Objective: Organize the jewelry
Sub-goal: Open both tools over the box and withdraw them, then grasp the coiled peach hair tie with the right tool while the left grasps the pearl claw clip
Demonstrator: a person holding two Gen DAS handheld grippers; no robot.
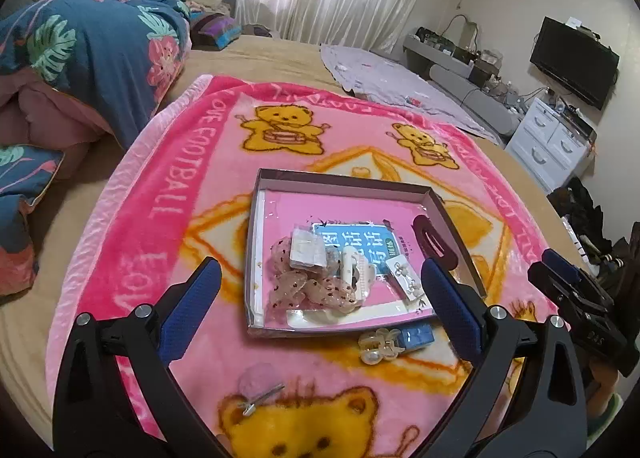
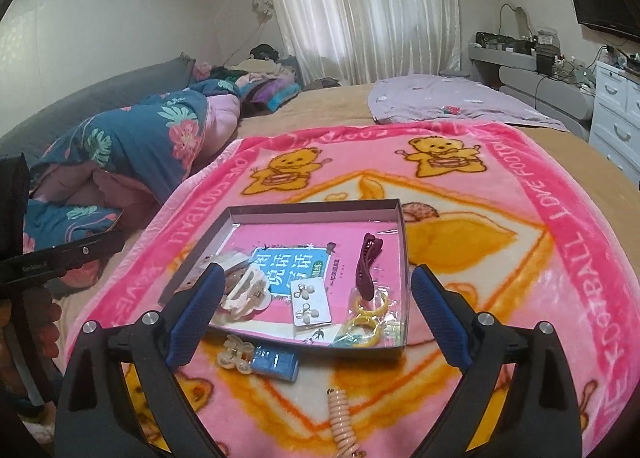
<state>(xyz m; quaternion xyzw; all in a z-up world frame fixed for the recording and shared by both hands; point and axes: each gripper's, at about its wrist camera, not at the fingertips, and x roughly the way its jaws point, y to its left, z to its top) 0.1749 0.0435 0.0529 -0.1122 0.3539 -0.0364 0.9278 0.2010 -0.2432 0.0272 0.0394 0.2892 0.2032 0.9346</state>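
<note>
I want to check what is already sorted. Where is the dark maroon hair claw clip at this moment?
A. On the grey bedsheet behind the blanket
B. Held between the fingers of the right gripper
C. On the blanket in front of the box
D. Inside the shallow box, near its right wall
D. The maroon claw clip lies inside the shallow box, close to its right wall, and both the left gripper and the right gripper are open and empty.
</note>
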